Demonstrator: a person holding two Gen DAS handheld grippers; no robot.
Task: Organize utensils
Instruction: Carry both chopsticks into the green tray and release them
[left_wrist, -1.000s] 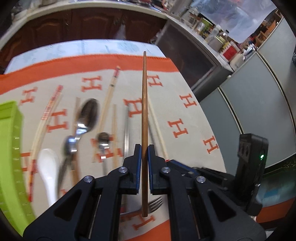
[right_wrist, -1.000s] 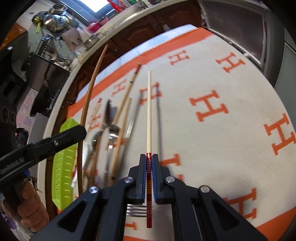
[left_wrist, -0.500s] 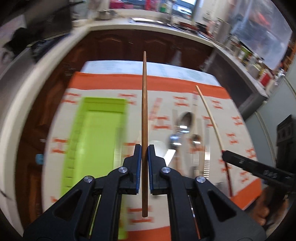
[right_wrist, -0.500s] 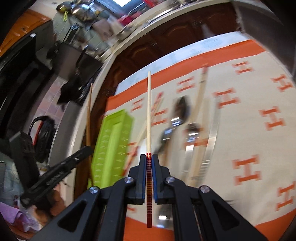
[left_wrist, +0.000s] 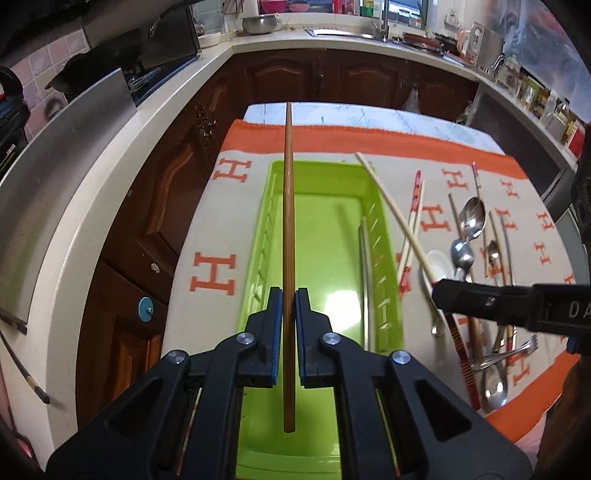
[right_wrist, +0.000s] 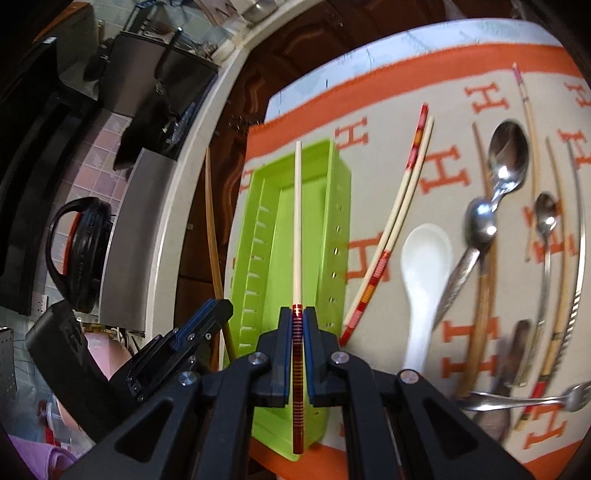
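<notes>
My left gripper (left_wrist: 289, 295) is shut on a brown wooden chopstick (left_wrist: 288, 206), which is held lengthwise above the green tray (left_wrist: 258, 240). My right gripper (right_wrist: 297, 314) is shut on a cream chopstick with a red-striped end (right_wrist: 297, 221), also pointing along the green tray (right_wrist: 334, 221). In the left wrist view the right gripper (left_wrist: 441, 293) reaches in from the right, its cream chopstick (left_wrist: 388, 203) slanting over the tray's right wall. The right wrist view shows the left gripper (right_wrist: 219, 310) just left of the tray. A thin grey stick (left_wrist: 365, 280) lies inside the tray.
Loose utensils lie right of the tray on the orange-and-cream cloth (right_wrist: 443, 173): a white spoon (right_wrist: 424, 258), metal spoons (right_wrist: 508, 158), a fork (right_wrist: 517, 402), a chopstick pair (right_wrist: 400, 210) and more sticks. The table's left edge drops toward dark cabinets (left_wrist: 147, 206).
Both grippers have swung left, from above the loose utensils to above the green tray. Each still holds its chopstick.
</notes>
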